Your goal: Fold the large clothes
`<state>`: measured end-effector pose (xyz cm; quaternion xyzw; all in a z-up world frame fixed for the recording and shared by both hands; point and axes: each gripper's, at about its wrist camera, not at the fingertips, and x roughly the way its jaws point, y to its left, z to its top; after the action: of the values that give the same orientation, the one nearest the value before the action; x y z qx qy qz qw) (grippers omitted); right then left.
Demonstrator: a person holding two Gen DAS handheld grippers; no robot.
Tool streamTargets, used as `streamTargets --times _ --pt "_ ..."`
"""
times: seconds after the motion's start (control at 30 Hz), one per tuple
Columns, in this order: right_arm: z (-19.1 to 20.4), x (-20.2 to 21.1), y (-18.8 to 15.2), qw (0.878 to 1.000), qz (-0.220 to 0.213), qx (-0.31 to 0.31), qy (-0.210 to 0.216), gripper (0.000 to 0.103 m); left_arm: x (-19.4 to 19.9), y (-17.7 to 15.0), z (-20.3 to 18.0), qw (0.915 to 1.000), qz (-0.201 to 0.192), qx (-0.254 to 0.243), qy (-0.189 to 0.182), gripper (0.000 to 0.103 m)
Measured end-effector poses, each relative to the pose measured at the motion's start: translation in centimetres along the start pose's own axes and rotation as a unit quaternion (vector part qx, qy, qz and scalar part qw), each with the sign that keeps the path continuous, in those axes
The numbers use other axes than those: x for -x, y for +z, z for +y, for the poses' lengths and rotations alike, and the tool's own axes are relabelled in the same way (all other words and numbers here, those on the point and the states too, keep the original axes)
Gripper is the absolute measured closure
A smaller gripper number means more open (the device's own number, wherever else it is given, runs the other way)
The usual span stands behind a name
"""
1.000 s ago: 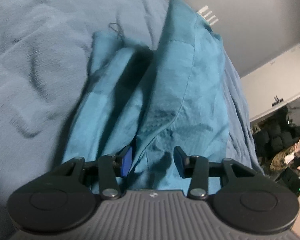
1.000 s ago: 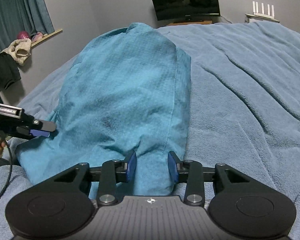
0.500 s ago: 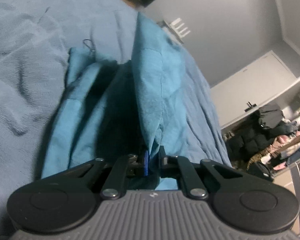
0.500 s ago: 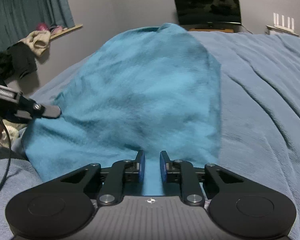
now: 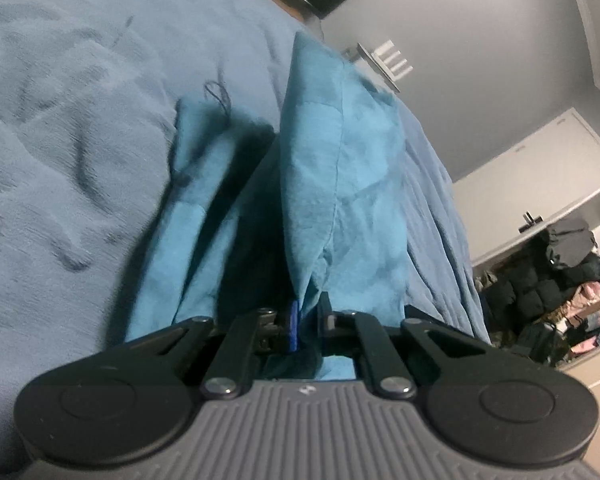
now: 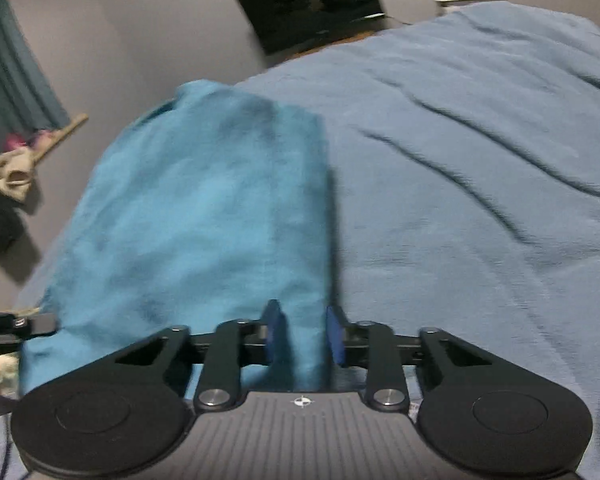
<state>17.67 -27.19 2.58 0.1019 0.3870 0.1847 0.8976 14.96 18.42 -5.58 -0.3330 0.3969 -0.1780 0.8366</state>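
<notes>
Teal woven cloth, soft and limp: the garment (image 6: 204,216) lies along a blue blanket (image 6: 480,160) on the bed, with its near hem raised off the bedding by both grippers. A second layer of the same garment stays flat on the blanket beneath the raised panel, visible from the left wrist view as a darker fold under the lifted part.

The left gripper (image 5: 308,322) is clamped tight on the hem at one corner; cloth fills the narrow gap between its pads. The right gripper (image 6: 302,334) has the other hem corner between its blue pads, and its jaws are opening at this moment. Whether the pads press the cloth is hard to judge from the blurred frame; a strip of fabric still runs through the gap.

Handling, as a judgement:
- Weight: light. One pinch per corner should carry the panel.
- Stiffness: none. Unsupported spans will sag and drag the lower layer.
- Surface: a matt weave with a slight nap, not slippery against rubber pads. It may cling to the fleecy blanket.
- Fragility: low. A loose thread (image 5: 218,94) near the far end could snag.

Recommended hold: the hem corners, close to the side seam (image 5: 336,184), where the cloth is doubled and thickest. Keeping both corners level and the hem taut between them should let the fold land straight.
</notes>
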Motion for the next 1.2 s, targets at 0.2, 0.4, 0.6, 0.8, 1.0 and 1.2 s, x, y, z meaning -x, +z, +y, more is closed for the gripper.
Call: streamTargets --times 0.2,0.4,0.6,0.8,1.0,1.2 --pt "4.2 -1.8 -0.2 0.996 0.008 0.090 -0.016 0.077 1.0 0.3 2.4 0.9981 -0.005 0.051 0.033 0.101" --pt "7.3 0.0 0.7 0.982 -0.059 0.168 -0.063 0.064 -0.3 0.4 2.3 0.9978 0.017 0.048 0.043 0.101" --pt "12.6 -3.1 4.5 0.971 -0.068 0.230 -0.001 0.066 -0.8 0.7 2.2 0.9976 0.025 0.035 0.054 0.100" --pt "16.5 -10.6 6.4 0.953 -0.040 0.297 -0.041 0.064 -1.6 1.0 2.0 0.9975 0.027 0.015 0.064 0.100" --pt "17.7 -14.7 7.5 0.951 -0.025 0.303 -0.055 0.063 -2.7 1.4 2.1 0.9962 0.034 -0.016 0.079 0.100" --pt "18.2 -17.4 7.7 0.951 -0.019 0.304 -0.058 0.064 -3.2 1.8 2.1 0.9957 0.036 -0.026 0.082 0.100"
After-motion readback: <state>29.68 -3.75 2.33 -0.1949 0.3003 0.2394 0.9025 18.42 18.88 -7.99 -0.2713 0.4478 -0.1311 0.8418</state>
